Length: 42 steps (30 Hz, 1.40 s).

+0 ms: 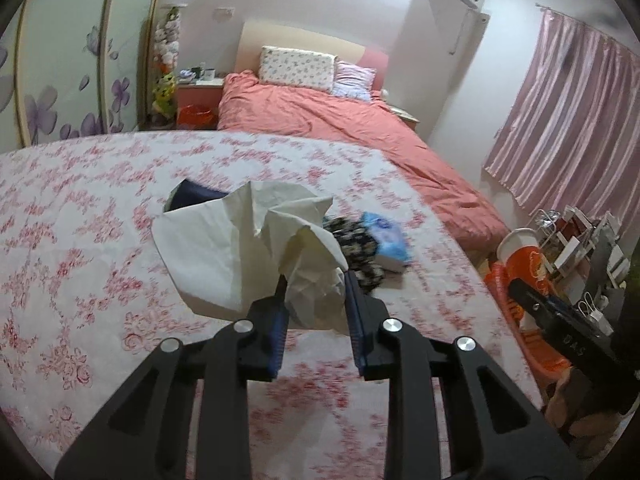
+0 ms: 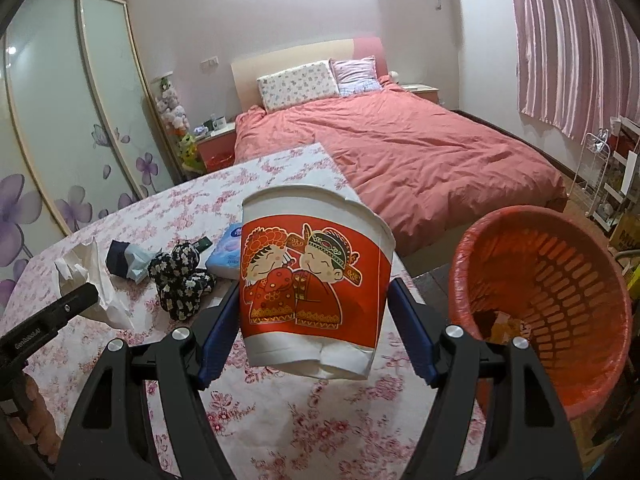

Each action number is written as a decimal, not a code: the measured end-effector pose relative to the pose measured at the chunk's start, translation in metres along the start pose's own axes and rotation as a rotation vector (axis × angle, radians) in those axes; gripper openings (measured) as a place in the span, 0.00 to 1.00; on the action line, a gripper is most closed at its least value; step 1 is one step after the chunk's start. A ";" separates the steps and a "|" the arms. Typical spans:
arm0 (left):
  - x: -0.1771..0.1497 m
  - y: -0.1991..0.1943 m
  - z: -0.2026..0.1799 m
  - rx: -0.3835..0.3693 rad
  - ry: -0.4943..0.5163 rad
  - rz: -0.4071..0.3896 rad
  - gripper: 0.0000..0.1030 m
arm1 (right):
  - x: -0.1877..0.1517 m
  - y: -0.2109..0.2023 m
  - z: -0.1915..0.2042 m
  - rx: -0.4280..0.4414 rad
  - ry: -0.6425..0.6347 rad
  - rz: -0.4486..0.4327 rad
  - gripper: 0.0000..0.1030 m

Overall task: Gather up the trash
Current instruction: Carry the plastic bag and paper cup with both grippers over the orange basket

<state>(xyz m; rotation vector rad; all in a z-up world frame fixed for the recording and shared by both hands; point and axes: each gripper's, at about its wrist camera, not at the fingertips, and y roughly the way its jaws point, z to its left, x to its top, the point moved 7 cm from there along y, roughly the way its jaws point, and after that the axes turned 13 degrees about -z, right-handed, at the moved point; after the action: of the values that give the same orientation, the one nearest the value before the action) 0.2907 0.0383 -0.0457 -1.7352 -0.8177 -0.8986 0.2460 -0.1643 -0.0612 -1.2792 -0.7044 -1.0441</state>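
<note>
1. My right gripper (image 2: 314,300) is clamped on a paper cup (image 2: 314,276), white with a red band and two cartoon figures. The blue pads (image 2: 218,330) press its left and right sides; the cup stands roughly upright between them, with its dented base hanging clear above the table (image 2: 280,420).
2. To the right of this gripper, just beyond the table edge, sits an orange mesh bin (image 2: 560,300), tilted with its mouth facing the camera. Scraps lie at its bottom.
3. My left gripper (image 1: 314,276) is closed on a crumpled white tissue (image 1: 248,240). The bunched lower end sits between the pads; the rest fans out forward and to the left, ahead of the fingertips.
4. Ahead and slightly right of the left gripper, on the flowered tablecloth, lie a black floral cloth item (image 1: 360,248) and a blue tissue pack (image 1: 386,240), touching each other.
5. Behind the tissue, a dark blue object (image 1: 196,196) is partly hidden; I cannot tell what it is.
6. In the right wrist view, these same items lie ahead and left of the cup, beside the left gripper.
7. A bed (image 2: 400,148) with a pink cover stands beyond the table.
</note>
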 end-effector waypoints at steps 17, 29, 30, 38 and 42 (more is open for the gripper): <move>0.014 -0.010 -0.138 -0.248 0.106 -0.032 0.26 | 0.025 -0.046 -0.069 -0.151 0.023 -0.149 0.69; -0.008 0.009 -0.250 -0.424 0.190 0.014 0.26 | 0.028 -0.056 -0.135 -0.261 0.096 -0.170 0.69; -0.011 0.012 -0.259 -0.439 0.194 0.023 0.26 | 0.027 -0.058 -0.141 -0.266 0.105 -0.172 0.69; -0.037 0.034 -0.303 -0.505 0.226 0.077 0.26 | 0.025 -0.059 -0.180 -0.297 0.165 -0.179 0.69; -0.048 0.049 -0.323 -0.525 0.243 0.102 0.26 | 0.022 -0.056 -0.198 -0.296 0.192 -0.180 0.69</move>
<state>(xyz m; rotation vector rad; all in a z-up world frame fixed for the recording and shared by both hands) 0.2437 -0.2877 -0.0288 -2.0347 -0.3434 -1.3053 0.1788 -0.3600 -0.0564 -1.3609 -0.5384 -1.4388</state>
